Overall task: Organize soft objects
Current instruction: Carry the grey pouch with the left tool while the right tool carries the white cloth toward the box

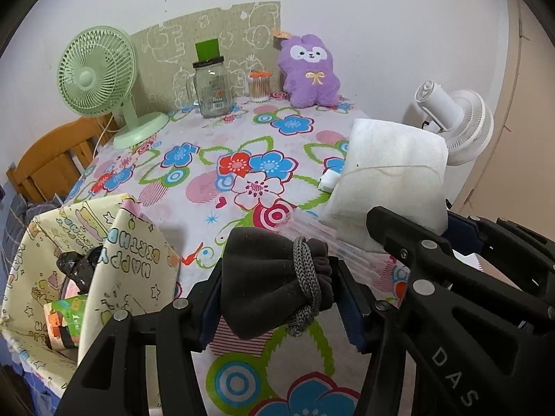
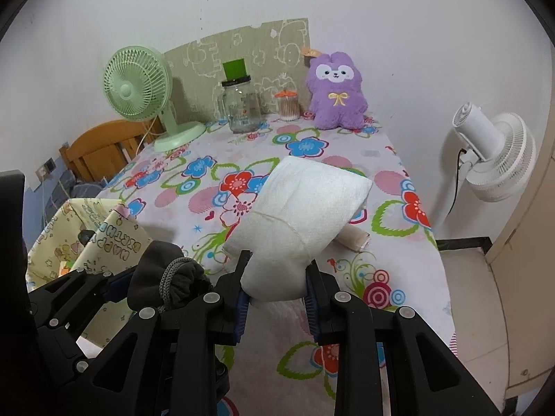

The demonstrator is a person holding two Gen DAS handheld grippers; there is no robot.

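Left gripper (image 1: 277, 291) clamps one dark drawstring pouch (image 1: 267, 284); right gripper (image 2: 277, 291) clamps one white folded towel (image 2: 305, 208); two fans, one purple plush (image 2: 334, 92).

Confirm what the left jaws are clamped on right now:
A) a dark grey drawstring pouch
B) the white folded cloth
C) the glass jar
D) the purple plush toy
A: in the left wrist view the left gripper pinches the dark grey drawstring pouch at its corded neck, while the white folded cloth sits in the right gripper.
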